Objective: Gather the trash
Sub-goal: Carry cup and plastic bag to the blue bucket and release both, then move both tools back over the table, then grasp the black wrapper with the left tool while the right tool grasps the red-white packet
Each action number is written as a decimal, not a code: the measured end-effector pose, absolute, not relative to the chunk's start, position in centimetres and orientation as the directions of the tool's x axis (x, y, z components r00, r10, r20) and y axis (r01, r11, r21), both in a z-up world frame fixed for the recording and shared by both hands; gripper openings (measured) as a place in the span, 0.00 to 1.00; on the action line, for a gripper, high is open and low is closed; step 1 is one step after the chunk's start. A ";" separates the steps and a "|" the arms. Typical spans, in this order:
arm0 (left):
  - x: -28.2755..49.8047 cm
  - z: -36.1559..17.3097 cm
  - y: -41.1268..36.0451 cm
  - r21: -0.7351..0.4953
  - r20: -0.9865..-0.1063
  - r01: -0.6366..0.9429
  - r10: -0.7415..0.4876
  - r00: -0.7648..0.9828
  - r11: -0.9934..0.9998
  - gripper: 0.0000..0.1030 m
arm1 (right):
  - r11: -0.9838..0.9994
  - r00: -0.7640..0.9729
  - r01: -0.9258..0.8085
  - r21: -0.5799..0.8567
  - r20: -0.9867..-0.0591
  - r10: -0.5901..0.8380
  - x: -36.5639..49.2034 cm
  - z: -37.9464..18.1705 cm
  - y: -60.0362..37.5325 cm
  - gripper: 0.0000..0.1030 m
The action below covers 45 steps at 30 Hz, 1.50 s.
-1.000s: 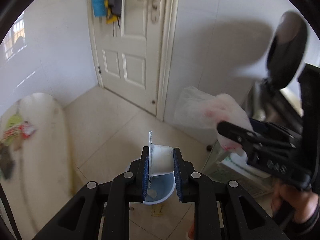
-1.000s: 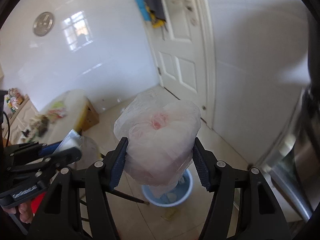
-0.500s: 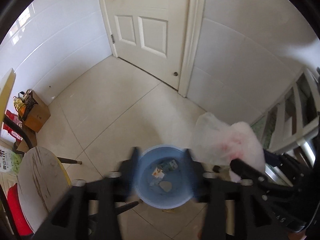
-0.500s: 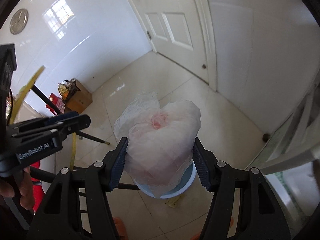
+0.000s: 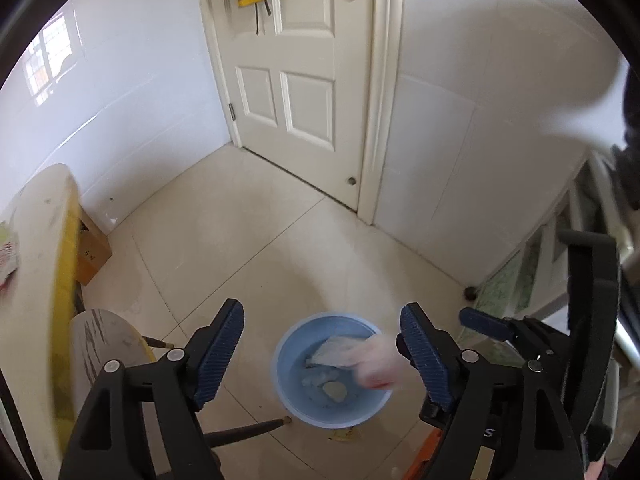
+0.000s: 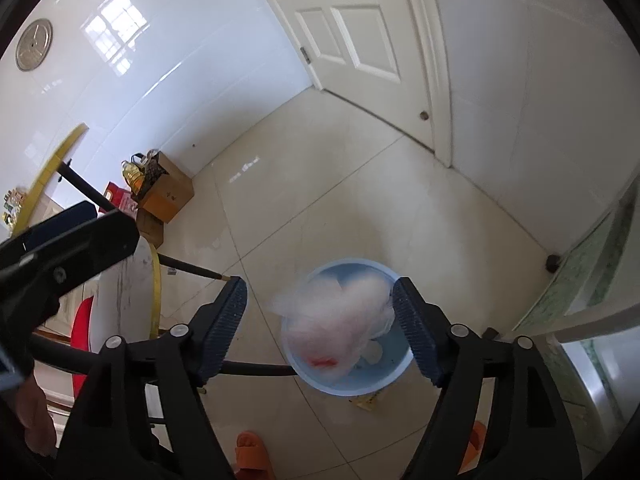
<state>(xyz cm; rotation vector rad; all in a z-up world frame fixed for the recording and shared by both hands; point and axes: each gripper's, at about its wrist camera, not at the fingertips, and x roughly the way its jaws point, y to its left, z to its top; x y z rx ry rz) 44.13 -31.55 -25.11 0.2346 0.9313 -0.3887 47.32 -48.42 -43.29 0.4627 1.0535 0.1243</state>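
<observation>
A round blue bin (image 5: 282, 364) stands on the floor tiles with small white scraps (image 5: 326, 386) lying in it. My left gripper (image 5: 322, 346) hovers over it, its jaws opening with nothing between them. My right gripper (image 6: 320, 320) hangs over the same bin (image 6: 348, 390), jaws opening too. A crumpled white and pink plastic bag (image 6: 340, 320), blurred, drops between its spread pads into the bin without being pressed by them. In the left wrist view the bag (image 5: 370, 364) shows at the bin's right rim.
A white door (image 5: 304, 80) closes the far corner. A round table with a yellow edge (image 5: 66, 264), a stool (image 6: 124, 296) and a cardboard box (image 6: 168, 196) stand to the left. A glass cabinet (image 6: 592, 276) is on the right. Orange slippers (image 6: 252, 452) are below.
Both grippers came down over the blue bin. The left one let go of the white cup and its jaws spread. The right jaws spread and the bag slipped down out of them.
</observation>
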 end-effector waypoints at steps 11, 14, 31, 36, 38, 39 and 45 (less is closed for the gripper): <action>32.0 -12.8 -22.2 -0.001 -0.642 0.440 -0.338 0.688 0.898 0.86 | 0.946 0.635 0.053 0.319 -0.742 0.215 41.0 -29.0 -45.0 0.81; 28.9 -9.7 -17.3 0.037 -0.580 0.400 -0.306 0.755 0.916 0.89 | 0.956 0.675 0.009 0.293 -0.707 0.211 39.5 -24.9 -42.3 0.88; 28.5 -10.5 12.1 0.094 -0.639 0.030 0.037 0.768 0.995 0.96 | 0.933 0.664 -0.303 0.195 -0.659 0.354 42.4 -17.4 -20.7 0.90; 33.2 -13.4 14.5 0.085 -0.704 0.047 0.026 0.709 0.995 0.95 | 0.923 0.629 -0.339 0.184 -0.685 0.368 46.0 -19.1 -17.5 0.90; 37.0 -13.7 14.7 0.080 -0.722 0.051 0.022 0.692 0.995 0.91 | 0.921 0.617 -0.346 0.180 -0.695 0.368 47.3 -19.8 -16.6 0.90; 38.6 -14.1 15.2 0.074 -0.731 0.055 0.017 0.682 0.996 0.85 | 0.919 0.611 -0.348 0.184 -0.699 0.371 47.8 -20.1 -16.3 0.90; 43.4 -15.9 16.5 0.043 -0.771 0.071 -0.012 0.637 0.997 0.70 | 0.916 0.587 -0.361 0.174 -0.721 0.368 51.3 -22.0 -15.4 0.90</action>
